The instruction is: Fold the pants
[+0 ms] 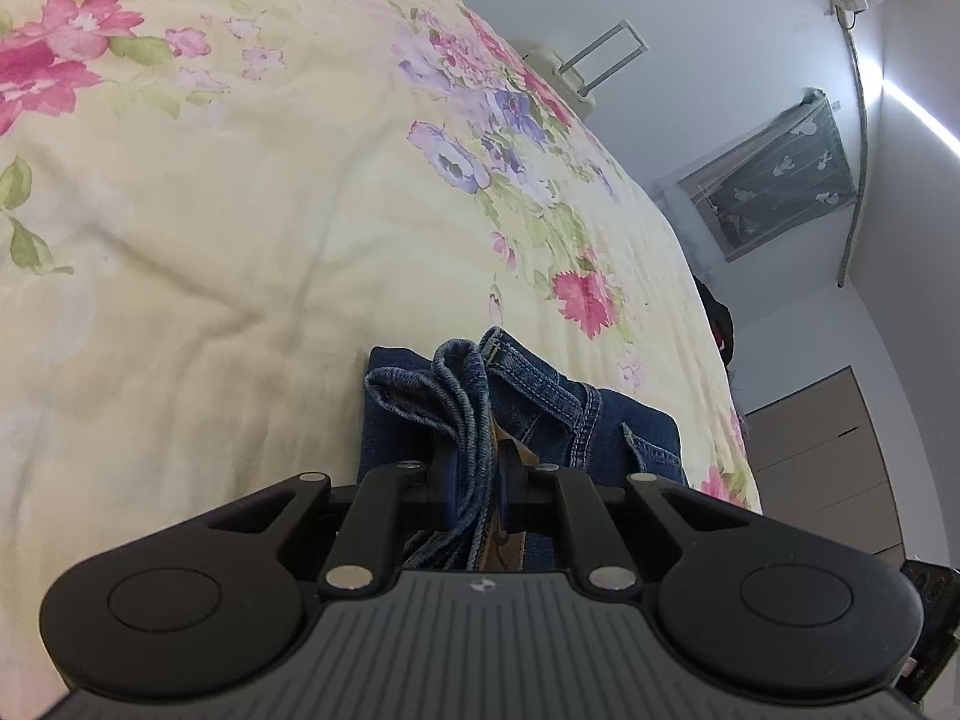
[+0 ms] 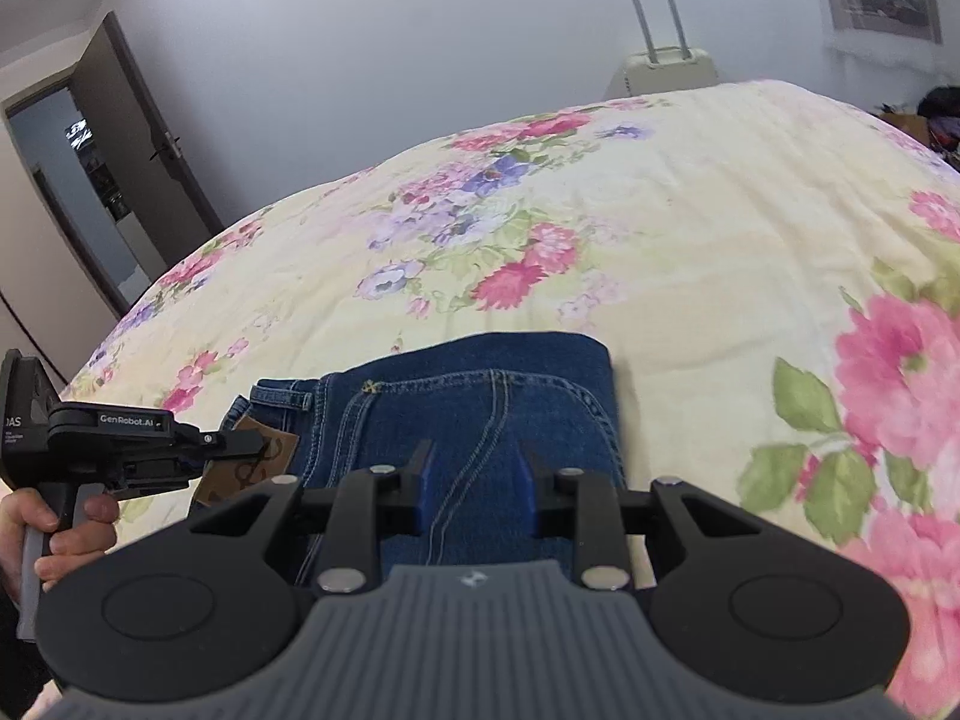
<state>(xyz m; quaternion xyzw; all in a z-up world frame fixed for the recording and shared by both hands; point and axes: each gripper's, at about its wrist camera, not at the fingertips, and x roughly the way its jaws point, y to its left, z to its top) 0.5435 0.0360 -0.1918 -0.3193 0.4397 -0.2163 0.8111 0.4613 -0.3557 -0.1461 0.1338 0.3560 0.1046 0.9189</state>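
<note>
Dark blue jeans (image 2: 480,396) lie folded into a compact rectangle on the floral bedspread (image 2: 600,228), near its front edge. My left gripper (image 1: 474,468) is shut on a bunched stack of denim hems and the waistband at the jeans (image 1: 540,408) left end, beside the brown leather patch (image 2: 246,468). From the right wrist view that left gripper (image 2: 264,450) comes in from the left, held by a hand (image 2: 78,528). My right gripper (image 2: 474,468) hovers over the middle of the folded jeans, open, its blue pads apart and gripping no cloth.
A cream suitcase (image 2: 666,60) with its handle raised stands beyond the bed's far edge. An open doorway (image 2: 90,192) is at the left. Grey drawers (image 1: 822,450) and a dark wall hanging (image 1: 774,180) stand past the bed's right side.
</note>
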